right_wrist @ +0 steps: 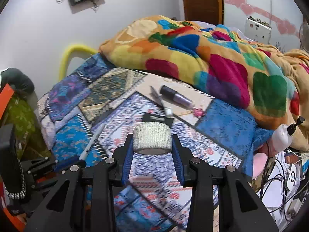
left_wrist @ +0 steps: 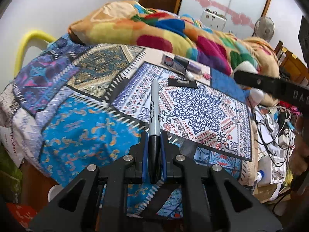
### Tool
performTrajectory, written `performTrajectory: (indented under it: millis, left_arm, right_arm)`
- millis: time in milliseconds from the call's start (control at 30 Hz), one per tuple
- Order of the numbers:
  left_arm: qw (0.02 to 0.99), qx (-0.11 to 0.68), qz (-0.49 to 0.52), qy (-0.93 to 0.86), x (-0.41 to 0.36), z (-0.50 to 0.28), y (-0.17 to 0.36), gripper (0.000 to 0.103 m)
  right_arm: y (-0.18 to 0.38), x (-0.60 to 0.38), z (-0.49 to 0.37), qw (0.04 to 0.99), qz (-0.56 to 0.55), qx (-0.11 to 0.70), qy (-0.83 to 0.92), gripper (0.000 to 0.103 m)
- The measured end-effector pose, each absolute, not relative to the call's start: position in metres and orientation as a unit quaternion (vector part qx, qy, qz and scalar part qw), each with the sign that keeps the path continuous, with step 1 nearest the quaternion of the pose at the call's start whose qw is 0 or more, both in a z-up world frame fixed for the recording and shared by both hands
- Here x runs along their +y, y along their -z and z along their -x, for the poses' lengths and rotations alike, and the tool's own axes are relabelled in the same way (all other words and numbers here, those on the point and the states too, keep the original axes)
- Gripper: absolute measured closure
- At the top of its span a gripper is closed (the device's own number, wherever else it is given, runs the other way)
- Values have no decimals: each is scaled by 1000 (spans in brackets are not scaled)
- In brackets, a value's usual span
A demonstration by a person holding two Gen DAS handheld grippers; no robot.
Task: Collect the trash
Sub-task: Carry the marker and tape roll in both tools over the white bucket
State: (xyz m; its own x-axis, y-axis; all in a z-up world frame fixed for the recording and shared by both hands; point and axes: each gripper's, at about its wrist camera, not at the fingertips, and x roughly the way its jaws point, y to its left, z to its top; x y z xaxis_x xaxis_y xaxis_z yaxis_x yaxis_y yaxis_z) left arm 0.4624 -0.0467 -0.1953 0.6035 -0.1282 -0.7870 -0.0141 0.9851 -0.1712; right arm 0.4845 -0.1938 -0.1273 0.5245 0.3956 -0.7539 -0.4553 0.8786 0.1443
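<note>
The left gripper [left_wrist: 154, 150] is pinching a black-capped permanent marker [left_wrist: 154, 112] at lower centre of the left wrist view; its blue pads [left_wrist: 145, 154] press on the black cap from both sides, and the grey barrel sticks straight up-frame beyond the fingertips, over the patchwork bedspread [left_wrist: 81, 119].

The right gripper [right_wrist: 152, 152] is clamped on a white roll of bandage tape [right_wrist: 152, 138] at the centre of the right wrist view; the roll sits crosswise between the two blue pads [right_wrist: 128, 160], its flat end turned down toward the camera; the jaws stand about as wide as the roll.

In the right wrist view the marker [right_wrist: 92, 141] shows again at lower left, slanting up to the right from the left gripper [right_wrist: 63, 165]; it is well left of the tape roll.

On the bed, up-frame of both grippers, more small things lie together: a black flat card [right_wrist: 157, 118] just above the roll; a small white cap [right_wrist: 168, 111] touching or nearly touching its upper edge; a purple glitter nail polish bottle [right_wrist: 177, 96] with a dark cap lying on its side further up; a grey flat strip [right_wrist: 156, 96] just left of the bottle; a pink crumpled bit [right_wrist: 199, 112] at the bottle's lower right end.

A bright multicoloured blanket [right_wrist: 193, 58] is heaped across the upper right; cables [right_wrist: 280, 177] tangle at the lower right edge, off the bed.
</note>
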Motion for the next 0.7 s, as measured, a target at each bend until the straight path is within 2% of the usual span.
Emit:
performTrajectory:
  millis: [367, 700]
  left_arm:
    - [905, 418, 85, -14, 13, -389, 155, 92]
    - [898, 418, 115, -71, 81, -308, 152, 92]
  right_arm:
    - [99, -133, -426, 871, 71, 394, -284, 69]
    - [90, -77, -359, 862, 104, 377, -324, 69]
